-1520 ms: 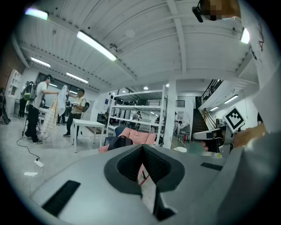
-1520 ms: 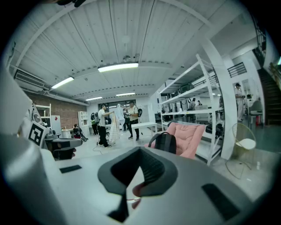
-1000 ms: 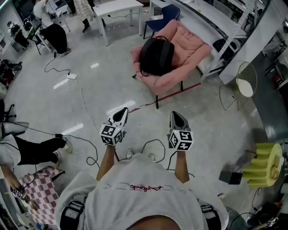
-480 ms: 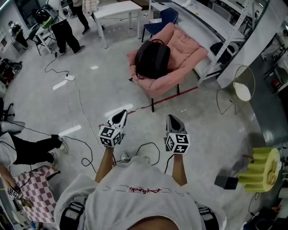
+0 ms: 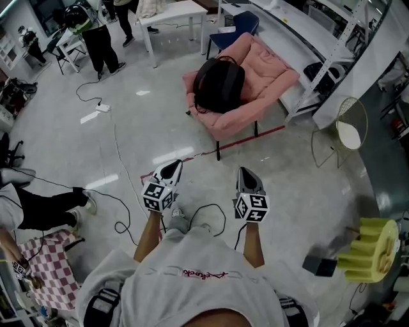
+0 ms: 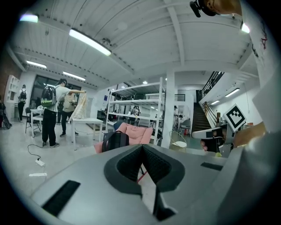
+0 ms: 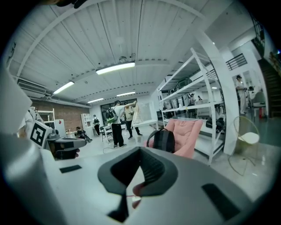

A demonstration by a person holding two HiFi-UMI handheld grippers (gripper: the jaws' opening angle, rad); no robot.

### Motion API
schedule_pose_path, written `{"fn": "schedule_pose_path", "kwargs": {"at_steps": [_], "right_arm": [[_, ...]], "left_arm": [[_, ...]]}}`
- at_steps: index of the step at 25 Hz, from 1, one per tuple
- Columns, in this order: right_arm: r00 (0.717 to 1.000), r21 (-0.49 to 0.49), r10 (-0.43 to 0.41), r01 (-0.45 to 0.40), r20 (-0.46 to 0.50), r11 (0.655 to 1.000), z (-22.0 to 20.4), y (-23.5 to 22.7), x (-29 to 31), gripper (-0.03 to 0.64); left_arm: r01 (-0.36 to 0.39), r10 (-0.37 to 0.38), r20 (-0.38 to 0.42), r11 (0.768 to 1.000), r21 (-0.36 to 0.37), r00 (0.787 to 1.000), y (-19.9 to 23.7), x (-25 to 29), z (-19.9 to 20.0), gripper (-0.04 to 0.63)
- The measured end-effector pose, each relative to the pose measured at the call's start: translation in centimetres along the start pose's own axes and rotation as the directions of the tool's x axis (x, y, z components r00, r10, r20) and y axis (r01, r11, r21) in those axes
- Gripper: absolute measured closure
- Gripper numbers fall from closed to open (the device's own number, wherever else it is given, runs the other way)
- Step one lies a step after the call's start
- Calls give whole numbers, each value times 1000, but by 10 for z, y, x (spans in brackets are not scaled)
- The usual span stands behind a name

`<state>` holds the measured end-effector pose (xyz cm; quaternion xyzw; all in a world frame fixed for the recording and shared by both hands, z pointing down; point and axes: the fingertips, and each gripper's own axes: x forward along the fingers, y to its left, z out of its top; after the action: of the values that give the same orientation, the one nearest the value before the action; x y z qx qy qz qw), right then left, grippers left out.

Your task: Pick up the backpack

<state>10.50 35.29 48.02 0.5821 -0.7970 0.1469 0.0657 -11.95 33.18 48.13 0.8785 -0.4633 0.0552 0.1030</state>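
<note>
Two grippers out front, side by side: left gripper (image 5: pixel 171 168) and right gripper (image 5: pixel 248 174), held low over the grey floor (image 5: pixel 147 121) on the near side of the pink armchair (image 5: pixel 271 70). Both sets of jaws pressed fully together, nothing between them, nothing held. Straight ahead, sitting on the armchair's seat: the black backpack (image 5: pixel 219 83), upright against the pink cushion, carry loop at the top, set toward the armchair's left arm. Well apart from both grippers, with bare floor and a red line (image 5: pixel 246 137) by the armchair's legs in between. Along the left gripper's closed jaws: backpack just above the tips and a touch to their left. Along the right gripper's closed jaws: backpack above the tips, slightly to their right. Beyond the armchair, a white table (image 5: pixel 172 11) and a blue chair (image 5: pixel 239 25). People standing well to the armchair's left.
</note>
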Motion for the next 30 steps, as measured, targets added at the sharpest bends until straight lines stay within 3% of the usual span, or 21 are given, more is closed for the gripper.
{"fn": "schedule_pose_path", "kwargs": {"at_steps": [14,30], "right_arm": [[999,-8,-1,0,-37,1000,-2,-1,59,598],[998,-46,-67,67,14,997,72,10,184,598]], "left_arm": [[20,-21,-17,999,-28,1000,39,49,-4,584],[115,-115,34,993,-22,993,138,143,54,586]]}}
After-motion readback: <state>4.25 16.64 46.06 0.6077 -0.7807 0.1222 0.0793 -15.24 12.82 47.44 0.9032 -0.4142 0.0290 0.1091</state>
